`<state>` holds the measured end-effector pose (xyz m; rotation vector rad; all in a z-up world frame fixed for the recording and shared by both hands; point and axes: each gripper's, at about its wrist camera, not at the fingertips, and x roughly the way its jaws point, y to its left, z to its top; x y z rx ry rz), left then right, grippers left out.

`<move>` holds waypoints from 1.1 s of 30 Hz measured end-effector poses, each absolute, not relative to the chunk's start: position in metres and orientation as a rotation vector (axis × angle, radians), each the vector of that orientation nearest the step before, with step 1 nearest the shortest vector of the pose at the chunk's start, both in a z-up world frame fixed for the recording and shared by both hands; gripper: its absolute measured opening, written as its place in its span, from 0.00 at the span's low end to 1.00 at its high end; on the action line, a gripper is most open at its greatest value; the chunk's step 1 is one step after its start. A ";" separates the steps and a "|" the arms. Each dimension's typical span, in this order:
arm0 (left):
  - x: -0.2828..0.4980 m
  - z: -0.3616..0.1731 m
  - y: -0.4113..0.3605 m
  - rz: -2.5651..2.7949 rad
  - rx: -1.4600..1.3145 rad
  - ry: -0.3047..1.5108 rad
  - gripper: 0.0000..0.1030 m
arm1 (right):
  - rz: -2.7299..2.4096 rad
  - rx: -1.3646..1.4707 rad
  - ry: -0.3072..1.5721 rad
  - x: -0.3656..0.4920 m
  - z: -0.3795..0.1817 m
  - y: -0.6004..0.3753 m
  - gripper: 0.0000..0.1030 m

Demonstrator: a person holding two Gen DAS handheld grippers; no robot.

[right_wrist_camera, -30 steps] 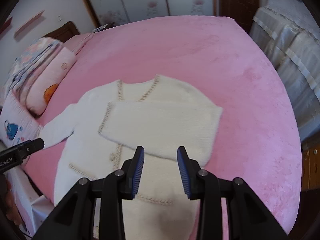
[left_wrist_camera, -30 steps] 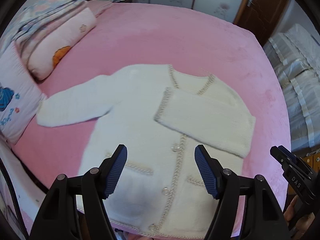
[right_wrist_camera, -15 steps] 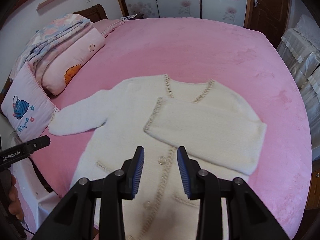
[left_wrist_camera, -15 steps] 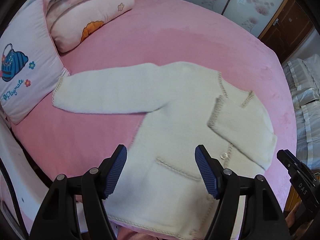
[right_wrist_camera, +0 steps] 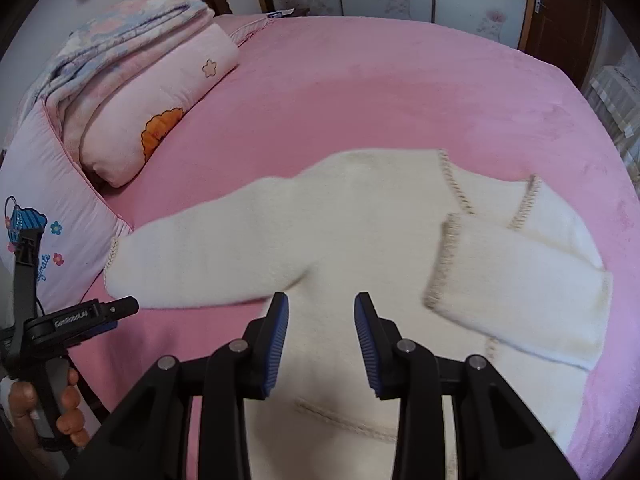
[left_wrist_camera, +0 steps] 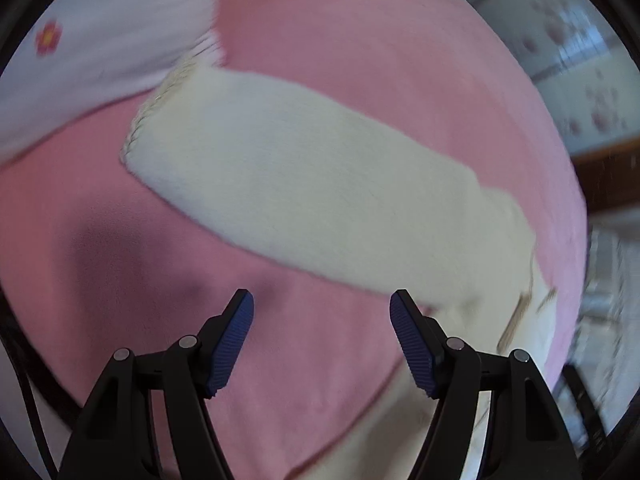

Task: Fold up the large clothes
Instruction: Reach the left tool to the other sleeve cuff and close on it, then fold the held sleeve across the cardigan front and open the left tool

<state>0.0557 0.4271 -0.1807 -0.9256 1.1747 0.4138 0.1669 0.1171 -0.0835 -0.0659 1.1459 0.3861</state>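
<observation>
"GenRobot.AI" lettering on left gripper, "Playmate" partly legible on pillow

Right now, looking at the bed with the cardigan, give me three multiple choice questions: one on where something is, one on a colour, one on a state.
1. Where does the cuff of the outstretched sleeve lie?
A. beside the pillow with the blue print
B. on the floor
C. tucked under the cardigan's hem

2. What colour is the bed cover?
A. green
B. pink
C. grey

3. How does the other sleeve lie?
A. hanging off the bed
B. rolled into a ball
C. folded across the cardigan's front

Answers:
1 A: the cuff ends next to the pillow at the bed's edge.
2 B: the cover around the cream cardigan is pink throughout.
3 C: that sleeve lies flat over the front, its trimmed cuff near the middle.
</observation>
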 end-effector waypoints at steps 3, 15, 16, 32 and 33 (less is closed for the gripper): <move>0.041 -0.216 0.470 0.512 -1.069 1.123 0.67 | 0.410 -0.087 1.179 0.167 -0.094 0.145 0.33; 0.055 -0.269 0.503 0.622 -1.166 1.090 0.12 | 0.433 -0.125 1.265 0.160 -0.119 0.192 0.33; 0.061 -0.261 0.500 0.633 -1.132 1.096 0.11 | 0.425 -0.121 1.271 0.160 -0.121 0.190 0.33; 0.203 -0.097 0.281 -0.110 -0.902 0.904 0.11 | 0.187 0.150 1.301 0.176 -0.145 0.040 0.33; 0.212 -0.099 0.247 -0.165 -0.863 0.931 0.11 | 0.158 0.164 1.290 0.175 -0.144 0.022 0.33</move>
